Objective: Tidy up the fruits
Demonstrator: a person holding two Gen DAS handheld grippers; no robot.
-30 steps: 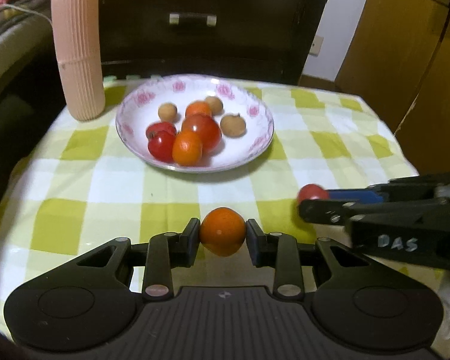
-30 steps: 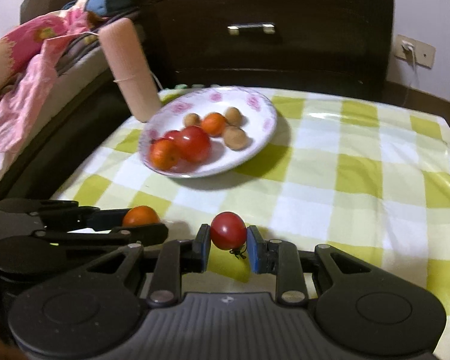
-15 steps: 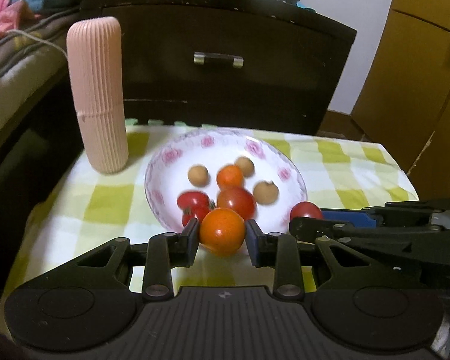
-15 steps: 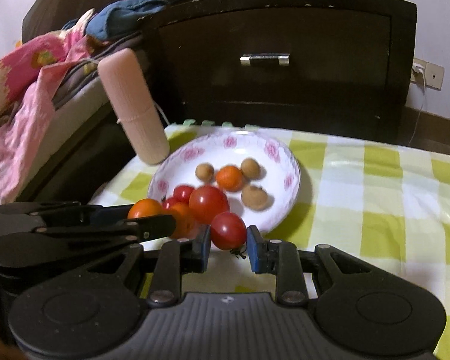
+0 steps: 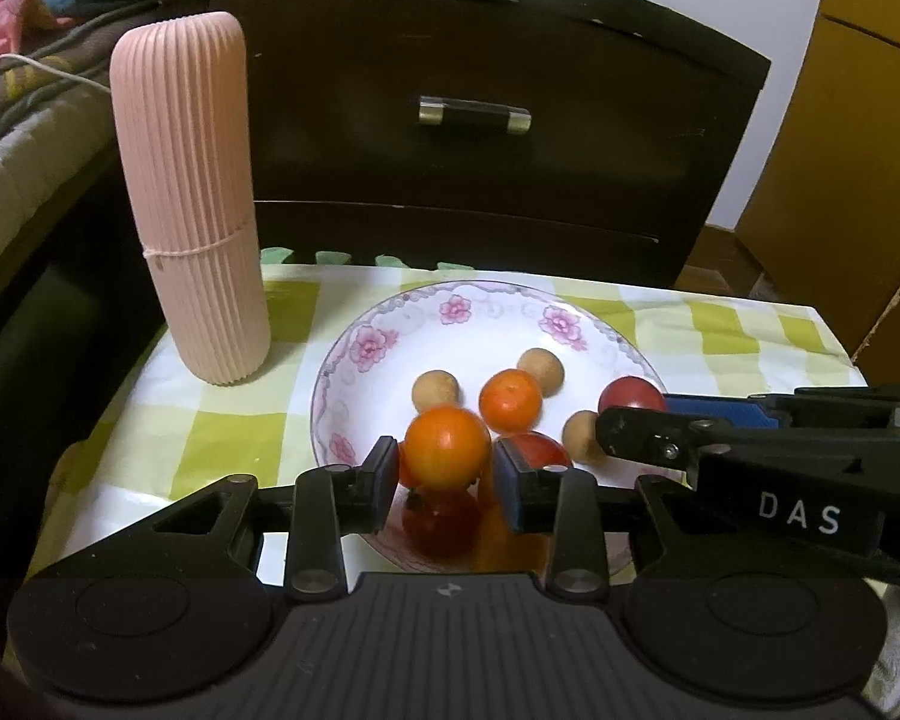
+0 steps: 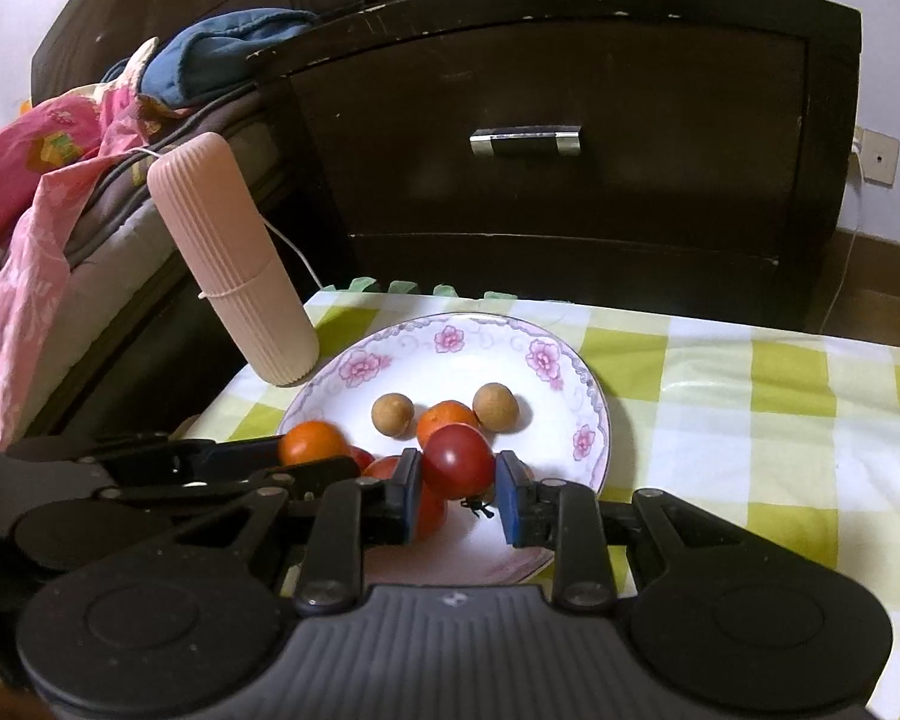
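The left gripper (image 5: 447, 474) is clenched on an orange fruit (image 5: 447, 446), held above the near part of the plate (image 5: 390, 324). The fruit is round, so it shows no long axis and no clear heading. The right gripper (image 6: 457, 489) grasps a red tomato (image 6: 457, 461) between its blue pads (image 6: 508, 504), also over the plate's near half; a small dark stem (image 6: 477, 507) hangs from the tomato's underside, pointing down and slightly right. In the left view the right gripper (image 5: 636, 414) reaches in from the right, fingers pointing left, just beside the left one.

On the plate lie three tan longans (image 6: 392, 415), an orange (image 5: 510, 400) and more tomatoes (image 5: 441, 519). The plate sits on a checked cloth (image 6: 750, 408). A ribbed pink case (image 5: 189, 198) stands upright left of the plate, before a dark dresser (image 6: 570, 138).
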